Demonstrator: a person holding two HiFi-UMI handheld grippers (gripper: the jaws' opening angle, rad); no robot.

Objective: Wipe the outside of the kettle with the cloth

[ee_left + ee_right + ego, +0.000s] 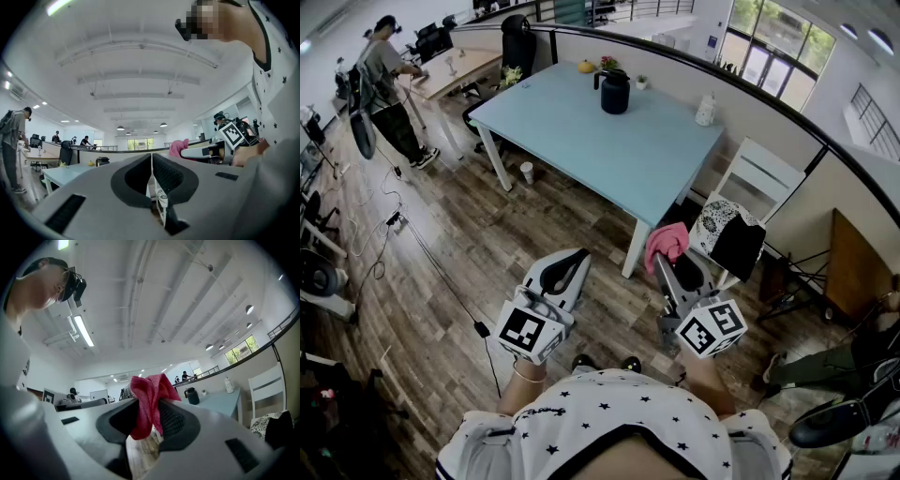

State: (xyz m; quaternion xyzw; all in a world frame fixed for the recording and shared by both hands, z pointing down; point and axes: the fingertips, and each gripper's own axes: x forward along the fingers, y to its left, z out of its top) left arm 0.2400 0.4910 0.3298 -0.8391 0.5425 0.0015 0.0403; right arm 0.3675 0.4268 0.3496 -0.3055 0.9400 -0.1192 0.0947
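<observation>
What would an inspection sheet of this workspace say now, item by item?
Surface: light blue table.
Job's things: black kettle upright near the table's far edge; pink cloth in the right gripper.
Clutter: white bottle, orange fruit, small plant on table; cup on floor.
Grippers: left gripper shut, empty; right gripper shut on pink cloth.
Cables: black cable across floor.
Surroundings: white chair beside table; person at another desk.

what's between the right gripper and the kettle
Head view: only the blue table's bare top and near leg lie between the right gripper, shut on the cloth, and the kettle.
</observation>
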